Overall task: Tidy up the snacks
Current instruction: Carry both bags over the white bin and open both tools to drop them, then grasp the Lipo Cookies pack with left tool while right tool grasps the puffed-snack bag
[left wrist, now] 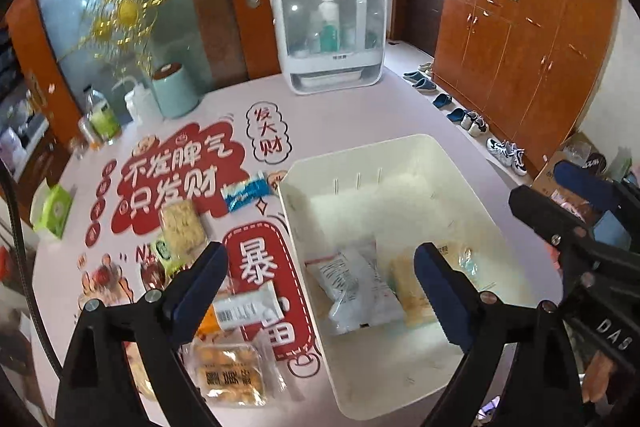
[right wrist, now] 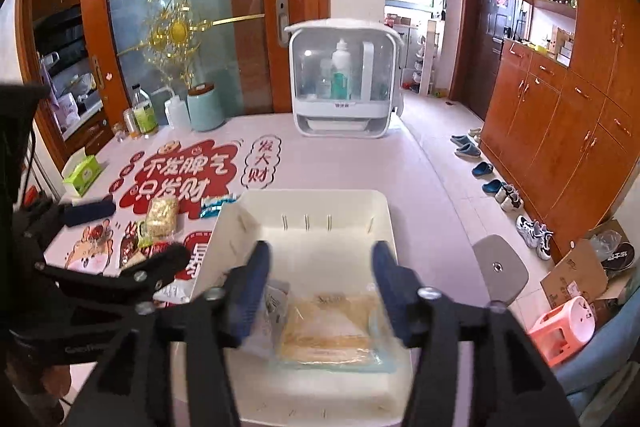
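Two snack packets, a white one (left wrist: 352, 287) and a yellow one (right wrist: 332, 331), lay in the white bin (left wrist: 400, 163) on the table (left wrist: 360, 107), apparently just dropped there. Above them the left gripper (left wrist: 320, 279) and right gripper (right wrist: 320, 287) both gaped empty; other snacks (left wrist: 228, 379) awaited alongside.

Pale bench (left wrist: 400, 107) with a red printed mat (left wrist: 180, 179). On it: white bin (left wrist: 460, 163) near the front, loose snack packets to its left, namely a blue packet (left wrist: 245, 194), noodle block (left wrist: 182, 227), yellow cake pack (left wrist: 228, 379), white barcode packet (left wrist: 248, 307). Back edge: white cabinet (left wrist: 328, 35), mint canister (left wrist: 174, 91), bottles (left wrist: 102, 115), green tissue box (left wrist: 54, 207).
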A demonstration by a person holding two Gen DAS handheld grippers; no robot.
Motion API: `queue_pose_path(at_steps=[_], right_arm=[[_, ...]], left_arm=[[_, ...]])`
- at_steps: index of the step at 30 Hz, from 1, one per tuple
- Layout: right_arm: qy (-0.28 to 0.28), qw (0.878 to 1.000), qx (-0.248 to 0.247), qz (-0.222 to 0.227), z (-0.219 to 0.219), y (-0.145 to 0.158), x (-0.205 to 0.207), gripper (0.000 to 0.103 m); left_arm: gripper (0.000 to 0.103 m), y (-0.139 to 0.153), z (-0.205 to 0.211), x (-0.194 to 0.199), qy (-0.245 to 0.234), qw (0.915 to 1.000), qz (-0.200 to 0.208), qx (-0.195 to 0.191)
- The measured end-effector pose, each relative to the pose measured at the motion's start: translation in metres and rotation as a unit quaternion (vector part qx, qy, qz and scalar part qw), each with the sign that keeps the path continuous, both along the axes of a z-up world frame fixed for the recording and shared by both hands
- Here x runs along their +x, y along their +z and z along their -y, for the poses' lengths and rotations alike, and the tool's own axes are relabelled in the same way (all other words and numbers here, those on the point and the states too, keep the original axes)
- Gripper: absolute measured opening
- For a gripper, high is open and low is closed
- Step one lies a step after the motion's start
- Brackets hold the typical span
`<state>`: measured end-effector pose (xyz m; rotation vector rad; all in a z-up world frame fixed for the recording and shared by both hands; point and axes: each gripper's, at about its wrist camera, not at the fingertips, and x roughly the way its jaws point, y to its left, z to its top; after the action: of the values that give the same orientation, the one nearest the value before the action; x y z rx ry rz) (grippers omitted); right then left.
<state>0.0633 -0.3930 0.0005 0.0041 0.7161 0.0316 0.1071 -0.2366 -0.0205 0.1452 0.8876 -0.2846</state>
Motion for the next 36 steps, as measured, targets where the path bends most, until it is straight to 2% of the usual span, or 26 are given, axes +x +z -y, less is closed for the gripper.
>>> queue_pose_path(at_steps=[8,13,15,18,22,28,33,36], right_arm=[[0.021,0.999,0.024,-0.007,-0.012,0.0,-0.001,0.065],[0.033,0.999,0.027,-0.01,-0.024,0.001,-0.004,0.065],[0.039,0.999,0.03,-0.013,-0.029,0.001,-0.005,0.065],[0.056,0.998,0.034,-0.02,-0.04,0.002,-0.007,0.065],[0.075,0.996,0.037,-0.028,-0.058,0.0,-0.011,0.065],[0.105,0.993,0.045,-0.042,-0.101,-0.002,-0.012,0.065],[0.125,0.989,0.056,-0.053,-0.15,-0.007,-0.008,0.065],[0.111,0.99,0.068,-0.056,-0.175,-0.008,-0.009,0.065]], left_arm=[[0.093,0.007,-0.027,-0.017,0.023,0.9991,0.035,-0.01],[0.093,0.017,-0.046,-0.025,0.042,0.9982,0.041,-0.014],[0.093,0.019,-0.054,-0.026,0.052,0.9979,0.036,-0.015],[0.093,0.02,-0.071,-0.026,0.065,0.9977,0.008,-0.016],[0.093,0.021,-0.097,-0.031,0.085,0.9961,-0.002,-0.025],[0.093,0.032,-0.154,-0.045,0.118,0.9928,0.016,-0.006],[0.093,0.041,-0.233,-0.053,0.14,0.9897,0.03,0.0],[0.093,0.042,-0.274,-0.05,0.144,0.9894,0.019,0.003]])
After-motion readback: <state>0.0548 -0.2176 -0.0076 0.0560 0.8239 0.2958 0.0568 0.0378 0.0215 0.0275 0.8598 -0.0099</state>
